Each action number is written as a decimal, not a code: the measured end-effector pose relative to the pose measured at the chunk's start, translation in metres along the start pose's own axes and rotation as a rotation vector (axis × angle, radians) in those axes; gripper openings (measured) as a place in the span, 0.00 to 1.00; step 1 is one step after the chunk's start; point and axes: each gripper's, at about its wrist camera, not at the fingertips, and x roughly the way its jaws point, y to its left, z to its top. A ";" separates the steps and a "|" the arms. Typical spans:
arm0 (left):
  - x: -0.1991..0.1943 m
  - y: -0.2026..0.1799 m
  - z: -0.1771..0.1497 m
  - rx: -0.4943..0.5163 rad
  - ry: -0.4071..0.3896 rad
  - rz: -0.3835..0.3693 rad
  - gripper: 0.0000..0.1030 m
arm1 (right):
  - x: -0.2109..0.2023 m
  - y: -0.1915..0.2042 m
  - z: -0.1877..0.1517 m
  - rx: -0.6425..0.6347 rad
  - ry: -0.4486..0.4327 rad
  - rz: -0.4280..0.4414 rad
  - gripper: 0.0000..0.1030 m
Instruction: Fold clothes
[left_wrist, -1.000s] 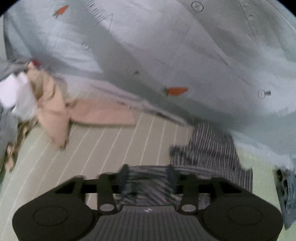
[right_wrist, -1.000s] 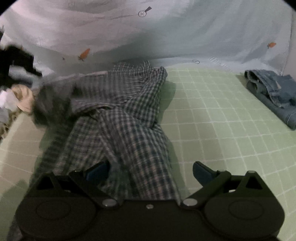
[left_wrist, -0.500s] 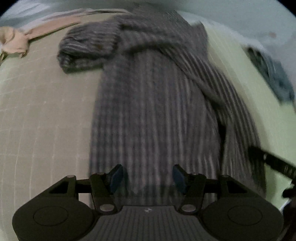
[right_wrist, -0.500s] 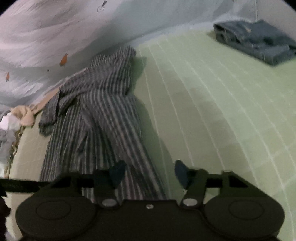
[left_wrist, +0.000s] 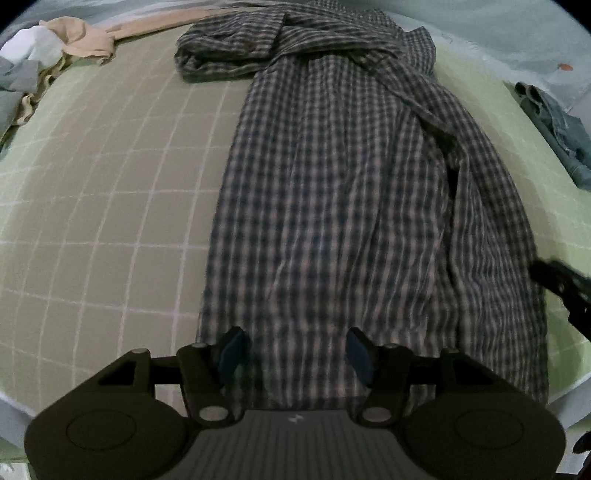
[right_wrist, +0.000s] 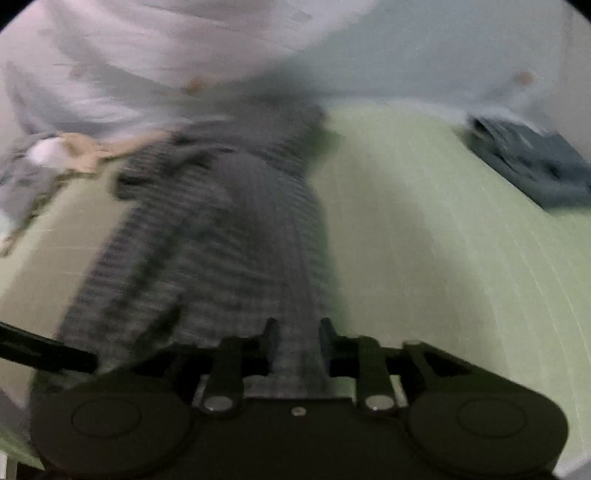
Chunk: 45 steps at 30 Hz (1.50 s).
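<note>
Looking down through the left wrist view, the dark blue-and-white checked cotton shirt (left_wrist: 340, 206) lies stretched on the pale green grid-patterned bed sheet (left_wrist: 110, 192), its long axis running from the bottom centre of the frame up to the bunched collar and sleeve at the top centre. The left gripper (left_wrist: 293, 352) hangs just over the near hem at the bottom centre; its blue pads (left_wrist: 231, 350) stand well apart and are easing wider, with cloth showing below and between them, but neither pad presses it. A heap of beige, white and grey clothes (left_wrist: 55, 40) sits in the upper left, folded blue denim jeans (left_wrist: 557, 129) at the right edge, and a black part of the other tool pokes in at the lower right. Turning to the right wrist view, which is blurred, the same shirt runs from the bottom centre toward the upper left of the frame. The right gripper (right_wrist: 295, 343) has its jaws narrow and closing on a ridge of the shirt's near edge; whether the pads bite yet I cannot tell through the blur. Both tools sit at the same hem end, so the coming fold likely carries that end up along the shirt's length.
</note>
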 end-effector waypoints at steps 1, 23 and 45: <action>0.000 0.000 -0.002 0.003 0.000 0.003 0.62 | 0.003 0.007 0.000 -0.004 0.003 0.046 0.28; -0.008 0.005 -0.018 0.076 0.015 -0.006 0.74 | 0.025 0.072 -0.010 -0.051 0.154 0.232 0.01; -0.016 0.101 0.147 -0.226 -0.124 0.052 0.75 | 0.097 -0.015 0.147 0.019 -0.113 0.060 0.77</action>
